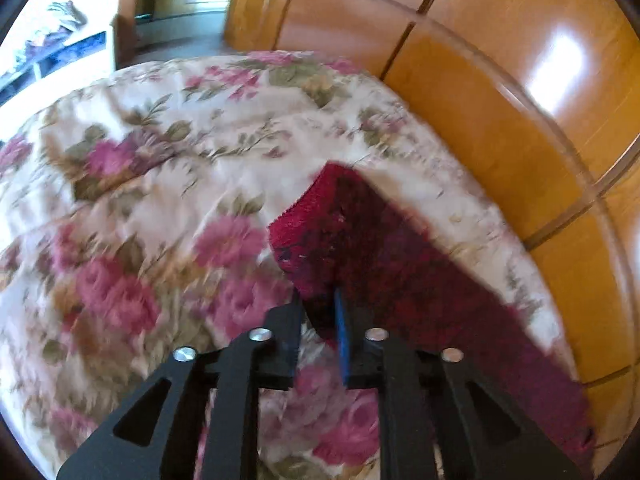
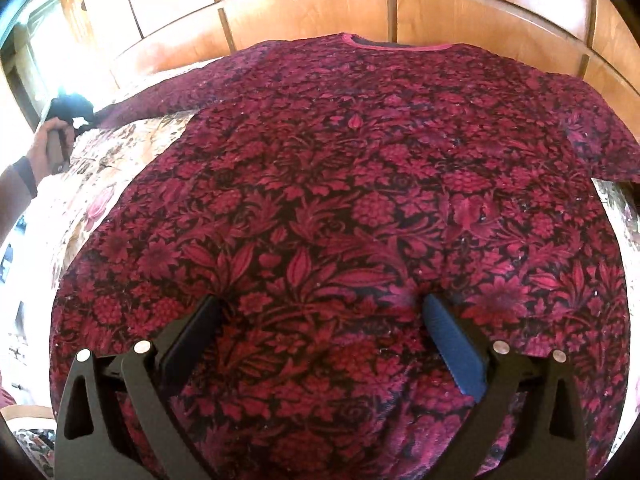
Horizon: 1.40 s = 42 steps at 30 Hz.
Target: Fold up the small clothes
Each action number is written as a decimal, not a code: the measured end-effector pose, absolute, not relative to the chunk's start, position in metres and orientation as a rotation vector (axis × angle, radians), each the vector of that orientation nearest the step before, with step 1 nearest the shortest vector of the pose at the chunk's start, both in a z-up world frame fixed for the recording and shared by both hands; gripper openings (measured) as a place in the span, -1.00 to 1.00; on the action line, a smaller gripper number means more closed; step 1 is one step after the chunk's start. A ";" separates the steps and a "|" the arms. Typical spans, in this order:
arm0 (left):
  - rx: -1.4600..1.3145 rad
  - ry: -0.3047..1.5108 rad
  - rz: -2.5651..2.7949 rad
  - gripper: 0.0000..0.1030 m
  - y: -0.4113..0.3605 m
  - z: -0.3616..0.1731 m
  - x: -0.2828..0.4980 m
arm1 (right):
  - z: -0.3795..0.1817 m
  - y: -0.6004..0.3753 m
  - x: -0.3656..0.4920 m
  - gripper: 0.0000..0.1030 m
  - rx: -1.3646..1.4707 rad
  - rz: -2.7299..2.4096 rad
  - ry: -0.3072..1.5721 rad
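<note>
The right wrist view takes in nearly the whole dark red floral shirt (image 2: 340, 200), spread flat on the flowered bedspread (image 2: 116, 148) with its neckline at the far side against the wooden wardrobe panels (image 2: 304, 4) and its sleeves stretched out to left and right. The right gripper (image 2: 324, 312) hangs over the near, lower part of the shirt with its fingers spread wide apart; cloth lies under the gap but nothing is pinched between them. Far off at the left edge of this view a person's hand (image 2: 50, 148) holds the left gripper (image 2: 74, 110) at the tip of the left sleeve, too small there to judge its grip. The left wrist view supplies that detail: the left gripper (image 1: 318, 308) has its fingers drawn close together on the cuff end of the sleeve (image 1: 320, 232), the fabric bunching up between the black finger and the blue pad. This view is blurred and shows only that sleeve running off to the near right, never the body of the shirt. It also shows more of the bedspread (image 1: 160, 168) to the left, the wardrobe (image 1: 500, 92) close on the right, and a bright shelf with clutter (image 1: 60, 44) at the far left.
</note>
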<state>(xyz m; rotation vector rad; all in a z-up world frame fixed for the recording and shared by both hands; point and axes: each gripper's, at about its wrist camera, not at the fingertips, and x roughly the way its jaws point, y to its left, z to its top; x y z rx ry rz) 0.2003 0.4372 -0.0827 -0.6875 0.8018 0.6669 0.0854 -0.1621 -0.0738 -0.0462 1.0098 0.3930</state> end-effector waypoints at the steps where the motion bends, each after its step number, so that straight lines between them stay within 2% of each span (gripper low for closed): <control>1: -0.683 0.793 0.672 -0.06 0.430 -0.080 0.199 | -0.072 -0.163 0.085 0.96 -0.039 0.391 1.014; 2: -0.700 0.766 0.668 0.15 0.423 -0.072 0.196 | -0.069 -0.165 0.084 0.96 -0.020 0.395 1.021; 3: -0.715 0.744 0.670 0.50 0.417 -0.066 0.192 | -0.066 -0.169 0.084 0.95 0.000 0.399 1.027; 6: -0.698 0.670 0.590 0.52 0.380 -0.038 0.180 | -0.046 -0.206 0.086 0.94 0.155 0.368 0.994; 9: -0.614 0.681 0.432 0.52 0.324 -0.022 0.179 | -0.034 -0.279 0.089 0.92 0.366 0.240 0.942; 11: -0.574 0.704 0.300 0.52 0.281 -0.020 0.173 | -0.036 -0.345 0.088 0.75 0.532 0.092 0.903; 13: -0.513 0.742 0.180 0.52 0.233 -0.023 0.169 | -0.042 -0.400 0.084 0.56 0.680 -0.021 0.863; 15: -0.441 0.790 0.044 0.52 0.176 -0.034 0.159 | -0.058 -0.464 0.080 0.45 0.851 -0.151 0.812; 18: -0.357 0.867 -0.099 0.52 0.107 -0.050 0.146 | -0.084 -0.540 0.083 0.37 1.115 -0.257 0.709; 22: -0.323 0.908 -0.243 0.52 0.048 -0.061 0.127 | -0.102 -0.592 0.109 0.32 1.246 -0.330 0.639; 26: -0.233 0.945 -0.361 0.52 0.001 -0.067 0.113 | -0.102 -0.615 0.148 0.31 1.217 -0.379 0.646; 27: -0.208 0.953 -0.373 0.52 -0.006 -0.070 0.113 | -0.101 -0.619 0.155 0.20 1.208 -0.381 0.650; 29: -0.154 0.961 -0.365 0.52 -0.010 -0.075 0.112 | -0.099 -0.623 0.170 -0.23 1.129 -0.419 0.705; 30: -0.138 0.965 -0.359 0.52 -0.010 -0.077 0.112 | -0.089 -0.624 0.175 -0.66 1.030 -0.448 0.733; 31: -0.138 0.971 -0.361 0.52 -0.010 -0.078 0.112 | -0.080 -0.626 0.174 -0.71 0.977 -0.456 0.726; 36: -0.225 1.008 -0.355 0.52 0.008 -0.082 0.112 | -0.025 -0.627 0.146 -0.79 0.588 -0.600 0.632; 41: -0.261 1.020 -0.334 0.52 0.015 -0.081 0.110 | -0.065 -0.634 0.185 -0.75 0.501 -0.629 0.817; 42: -0.259 1.017 -0.325 0.52 0.016 -0.078 0.106 | -0.076 -0.632 0.185 -0.59 0.511 -0.645 0.858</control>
